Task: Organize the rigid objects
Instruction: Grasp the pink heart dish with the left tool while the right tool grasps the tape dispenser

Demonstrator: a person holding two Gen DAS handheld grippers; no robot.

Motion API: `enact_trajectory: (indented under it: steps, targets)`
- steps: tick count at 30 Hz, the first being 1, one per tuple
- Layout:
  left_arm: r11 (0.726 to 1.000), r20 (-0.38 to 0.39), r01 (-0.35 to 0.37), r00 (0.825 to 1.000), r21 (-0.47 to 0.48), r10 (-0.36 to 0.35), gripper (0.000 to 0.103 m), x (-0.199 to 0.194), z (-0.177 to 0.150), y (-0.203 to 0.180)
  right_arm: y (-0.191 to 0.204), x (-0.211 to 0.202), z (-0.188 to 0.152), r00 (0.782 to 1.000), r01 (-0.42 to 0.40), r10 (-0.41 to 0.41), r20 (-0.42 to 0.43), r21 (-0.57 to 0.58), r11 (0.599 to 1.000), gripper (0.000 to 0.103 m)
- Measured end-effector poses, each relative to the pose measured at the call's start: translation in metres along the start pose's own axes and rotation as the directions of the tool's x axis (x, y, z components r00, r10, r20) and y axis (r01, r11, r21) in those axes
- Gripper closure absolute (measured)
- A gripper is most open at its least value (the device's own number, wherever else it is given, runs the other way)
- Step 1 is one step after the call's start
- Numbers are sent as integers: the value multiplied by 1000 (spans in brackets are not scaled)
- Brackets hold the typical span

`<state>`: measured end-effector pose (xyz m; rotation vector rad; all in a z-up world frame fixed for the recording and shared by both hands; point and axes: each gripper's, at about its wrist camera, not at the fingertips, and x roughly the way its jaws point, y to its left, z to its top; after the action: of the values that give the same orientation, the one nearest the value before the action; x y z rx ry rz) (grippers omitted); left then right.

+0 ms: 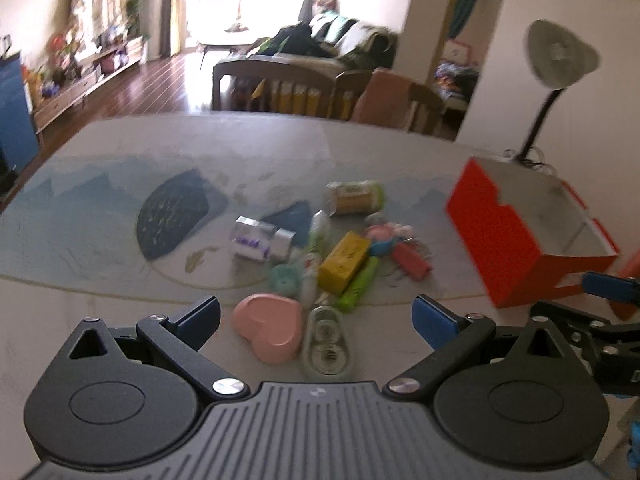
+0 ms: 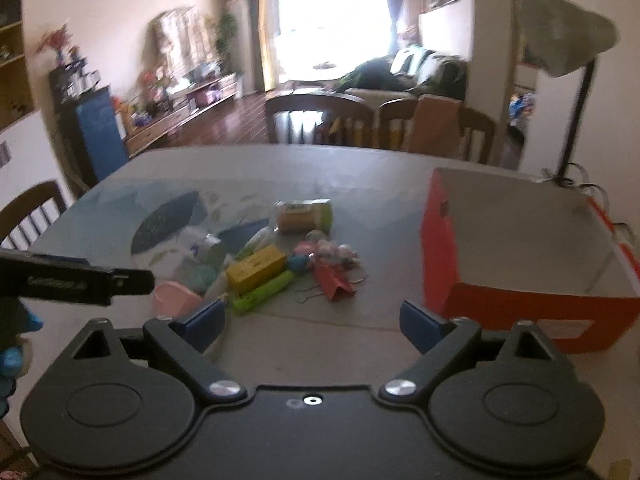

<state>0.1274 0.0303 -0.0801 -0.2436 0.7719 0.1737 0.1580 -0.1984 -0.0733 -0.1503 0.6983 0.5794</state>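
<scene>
While you hold both tools low over the near side of the table [image 1: 100,288], your left gripper [image 1: 316,320] has its blue fingers spread wide with nothing between the pads, and your right gripper [image 2: 312,326] is likewise spread and holds nothing. Both views are blurred, so fine detail is soft.

Just ahead of your left gripper lies a pink heart-shaped box [image 1: 270,330], and a clear tape dispenser [image 1: 327,346] lies right beside it; both sit roughly between the fingertips in that view, but you are not touching either. Beyond them the pile crowds together: a yellow box [image 1: 344,262], a green tube [image 1: 358,286] along its right side, a teal ring [image 1: 285,278], a white bottle [image 1: 310,276], a silver-and-purple carton [image 1: 260,239], a red clip [image 1: 412,263] and, farthest out, a green-and-yellow can [image 1: 356,198] on its side.

An orange box [image 2: 516,248] stands open to your right, apart from the pile, its near wall just beyond your right gripper's right finger. Between pile and box runs a strip of bare mat. Ahead of your right gripper the tabletop is bare up to the red clip and wire clips.

At the far table edge stand wooden chairs [image 2: 320,120]; a desk lamp [image 2: 568,36] rises behind the orange box. Your left tool shows at the left border of the right view.
</scene>
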Motion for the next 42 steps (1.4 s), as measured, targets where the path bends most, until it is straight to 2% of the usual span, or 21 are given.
enact_trajectory:
  steps: [4, 7, 15, 25, 28, 35, 38, 42]
  targets:
    - [998, -49, -46, 998, -40, 44, 1, 32, -3, 14, 17, 23, -8, 997, -61, 58, -46, -79, 995, 10]
    - [996, -70, -71, 995, -48, 67, 1, 52, -6, 21, 31, 40, -17, 991, -107, 97, -86, -116, 987, 15]
    - [995, -106, -89, 991, -46, 84, 5, 82, -12, 29, 63, 86, -32, 977, -172, 142, -159, -195, 966, 21]
    - [997, -117, -80, 990, -22, 77, 13, 105, -14, 31, 91, 121, -38, 975, -175, 137, -173, -226, 958, 30]
    - [998, -115, -67, 991, -21, 64, 20, 110, -13, 30, 95, 128, -38, 978, -166, 129, -167, -231, 959, 34]
    - [999, -116, -49, 992, -5, 48, 30, 117, -14, 30, 97, 140, -39, 979, -151, 113, -167, -235, 960, 42]
    - [999, -114, -48, 992, -13, 46, 35, 118, -13, 32, 98, 144, -39, 981, -145, 110, -159, -232, 962, 42]
    - [999, -111, -37, 993, -11, 35, 35, 119, -14, 34, 98, 146, -37, 983, -134, 100, -153, -228, 964, 45]
